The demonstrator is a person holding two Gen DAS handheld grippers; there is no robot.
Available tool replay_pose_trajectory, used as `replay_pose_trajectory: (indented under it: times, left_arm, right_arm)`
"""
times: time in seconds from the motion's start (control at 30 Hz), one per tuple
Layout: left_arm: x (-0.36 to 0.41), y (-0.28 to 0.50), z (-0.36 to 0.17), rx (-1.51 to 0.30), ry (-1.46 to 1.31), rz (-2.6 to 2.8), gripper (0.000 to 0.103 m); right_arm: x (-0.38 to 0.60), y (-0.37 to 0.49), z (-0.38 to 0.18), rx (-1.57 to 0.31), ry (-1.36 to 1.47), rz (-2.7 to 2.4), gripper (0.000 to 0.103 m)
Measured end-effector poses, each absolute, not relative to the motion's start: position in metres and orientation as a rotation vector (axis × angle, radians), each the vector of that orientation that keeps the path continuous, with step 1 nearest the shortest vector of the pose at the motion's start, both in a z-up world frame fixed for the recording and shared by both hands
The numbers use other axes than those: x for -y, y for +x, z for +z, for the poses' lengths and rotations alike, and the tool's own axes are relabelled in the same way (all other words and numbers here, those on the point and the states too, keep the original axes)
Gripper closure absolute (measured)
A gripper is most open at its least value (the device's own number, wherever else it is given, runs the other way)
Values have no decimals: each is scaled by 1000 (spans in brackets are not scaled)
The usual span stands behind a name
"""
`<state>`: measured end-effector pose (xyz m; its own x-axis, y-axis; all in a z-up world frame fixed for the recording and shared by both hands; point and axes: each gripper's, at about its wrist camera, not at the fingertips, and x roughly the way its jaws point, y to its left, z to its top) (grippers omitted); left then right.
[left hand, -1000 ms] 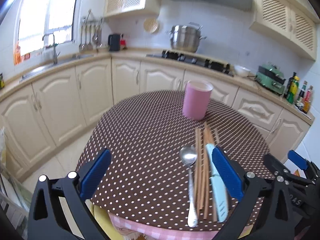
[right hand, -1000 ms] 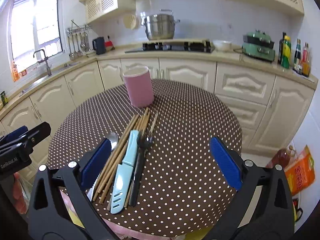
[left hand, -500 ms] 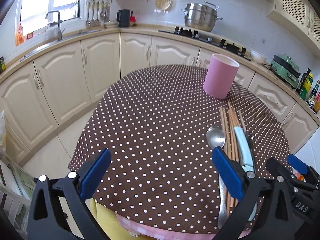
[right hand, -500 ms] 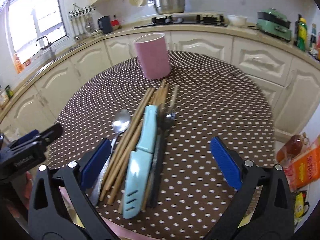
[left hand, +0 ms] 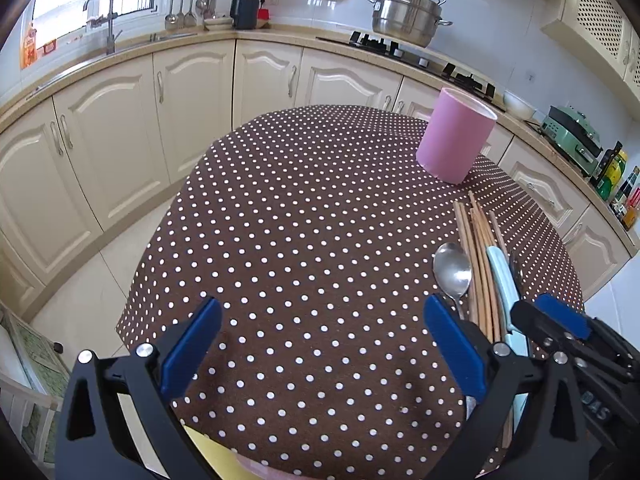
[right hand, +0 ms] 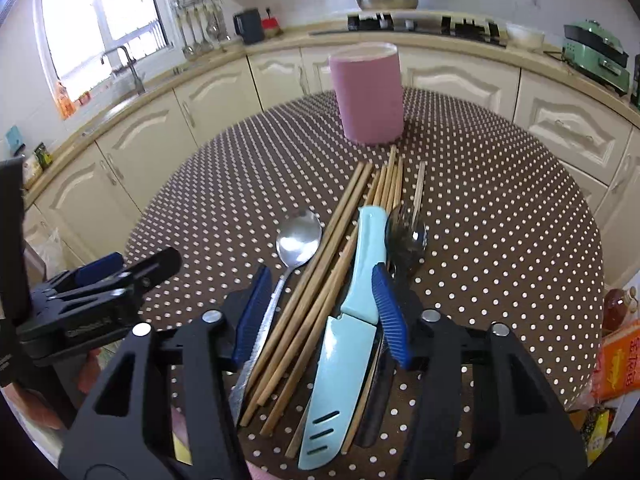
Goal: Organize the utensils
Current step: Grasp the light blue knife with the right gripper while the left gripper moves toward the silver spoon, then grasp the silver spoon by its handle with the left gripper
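Observation:
A pink cylindrical holder [right hand: 367,96] stands upright on the polka-dot table [right hand: 500,208]; it also shows in the left wrist view [left hand: 456,141]. In front of it lies a bundle: a silver spoon [right hand: 298,240], several wooden chopsticks [right hand: 340,236], a light-blue sheathed knife [right hand: 348,312] and a dark spoon [right hand: 406,240]. My right gripper [right hand: 324,312] is low over the bundle, its jaws partly closed around the chopsticks and knife. My left gripper [left hand: 320,344] is wide open and empty over bare cloth, left of the spoon [left hand: 452,270].
Cream cabinets and a counter ring the table, with a sink [left hand: 100,20] at left and a steel pot [left hand: 406,14] on the stove. Bottles [left hand: 616,176] stand at the right. The table's near edge is just below both grippers.
My right gripper has moved forward and down over the utensil bundle and its jaws have narrowed around it. My left gripper has shifted left, away from the utensils, still open.

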<state>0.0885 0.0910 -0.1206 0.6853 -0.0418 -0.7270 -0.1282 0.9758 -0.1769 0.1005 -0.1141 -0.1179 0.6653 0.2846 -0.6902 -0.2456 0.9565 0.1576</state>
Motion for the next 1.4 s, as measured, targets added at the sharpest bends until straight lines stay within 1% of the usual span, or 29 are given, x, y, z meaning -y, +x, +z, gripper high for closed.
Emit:
replay_pose_trajectory:
  times: [0.1,0.23,0.33,0.4,0.43,0.5,0.53,0.7,0.9,1.07,1.13,1.2,1.4]
  left_arm:
    - [-92,92,-123,-822,-227,45,4]
    - [-93,97,-126,-832,-226,43,4]
    - [-94,101,-127,-840,-224,35,4]
    - [-93,103,-128,-844,-227,29,4]
    - [-92,104,-128,-846,-226,27,4]
    - [-91,106,-128,-846,-222,24,4]
    - [-91,107,-127,-847,-221,23,4]
    - [-84,111,-126,-854,-210,15,4]
    - [-60,110,-126,-870,-163,-31,4]
    - [-46,109,-125,-875,-133,-51,4]
    - [-43,109,-125,-877,-130,-47,4]
    - [-44,108,-125,-875,-121,-20,4]
    - [-61,106,-127,-882,-157,5,4]
  right_arm:
    - [112,111,-125,-838,53,255,64]
    - [119,116,-126,-860,73,194,64]
    - [121,125,-133,-912,74,162,65]
    - [121,126,-132,-902,68,144,65]
    - [121,127,-132,-904,72,137,67]
    - [125,130,-132,-910,104,121,79]
    - [127,131,-132,-916,116,133,82]
    - [124,132,-133,-907,94,143,82]
    - [138,136,-131,-902,194,200,82]
    - [133,139,-131,-913,103,179,82]
    - [124,142,-131,-906,28,154,81]
    - [121,144,-134,-907,17,152,77]
    - [128,157,-137,-932,89,171,76]
